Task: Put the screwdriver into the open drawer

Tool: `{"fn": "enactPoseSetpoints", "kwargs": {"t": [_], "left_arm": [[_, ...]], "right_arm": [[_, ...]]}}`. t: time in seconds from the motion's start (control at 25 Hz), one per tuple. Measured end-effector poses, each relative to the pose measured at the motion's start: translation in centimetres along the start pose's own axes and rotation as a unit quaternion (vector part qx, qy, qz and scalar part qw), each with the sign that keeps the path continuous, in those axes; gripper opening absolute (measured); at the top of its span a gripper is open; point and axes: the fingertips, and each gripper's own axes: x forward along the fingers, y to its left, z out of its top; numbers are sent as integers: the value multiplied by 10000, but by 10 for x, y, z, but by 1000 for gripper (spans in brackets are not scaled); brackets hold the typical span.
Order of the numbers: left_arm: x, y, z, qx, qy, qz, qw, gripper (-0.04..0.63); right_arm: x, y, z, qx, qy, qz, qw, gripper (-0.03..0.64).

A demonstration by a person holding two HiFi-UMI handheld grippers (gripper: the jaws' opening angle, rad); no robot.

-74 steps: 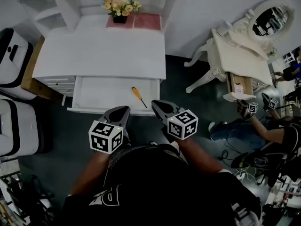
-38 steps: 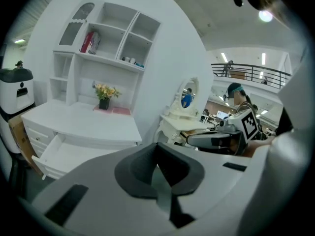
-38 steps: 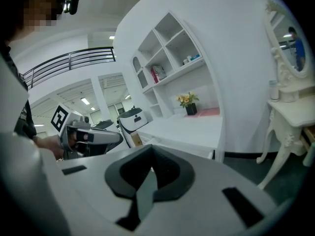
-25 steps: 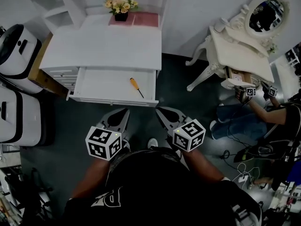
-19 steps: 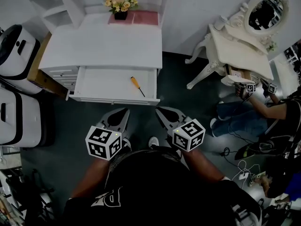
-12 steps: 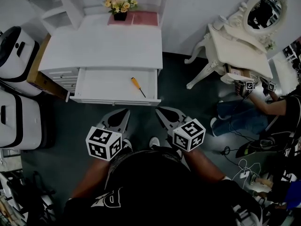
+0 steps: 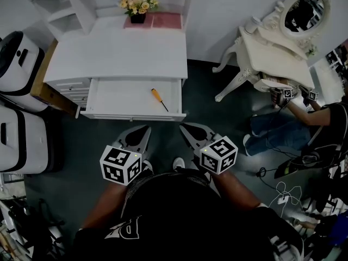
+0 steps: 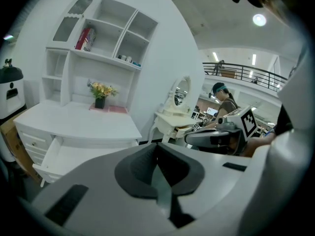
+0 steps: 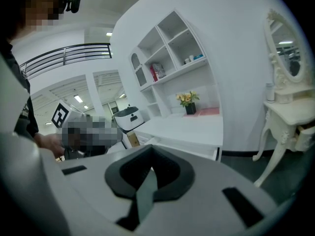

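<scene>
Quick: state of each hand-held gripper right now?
Left hand-held gripper: closed, empty.
Right hand-held gripper: closed, empty.

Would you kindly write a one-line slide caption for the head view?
Orange-handled screwdriver lies in the open white drawer; left gripper and right gripper hover shut before it.

1. Head view: even overhead light. White counter (image 7: 119, 56) and open drawer (image 7: 128, 98) bright, near washed out; dark floor (image 7: 212, 99) dim.
2. Gripper views: strong fisheye, black vignetted corners; ceiling lamp (image 8: 259, 19) glares.
3. Nearest foreground soft.
</scene>
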Motion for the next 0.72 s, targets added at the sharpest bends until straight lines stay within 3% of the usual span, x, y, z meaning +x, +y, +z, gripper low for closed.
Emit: {"fn": "enactPoseSetpoints", "kwargs": {"t": [0.72], "left_arm": [[1,-3,-5,57,43,30,10000,15]], "right_arm": [[-5,2,-2,7,-17,13,10000,8]]}}
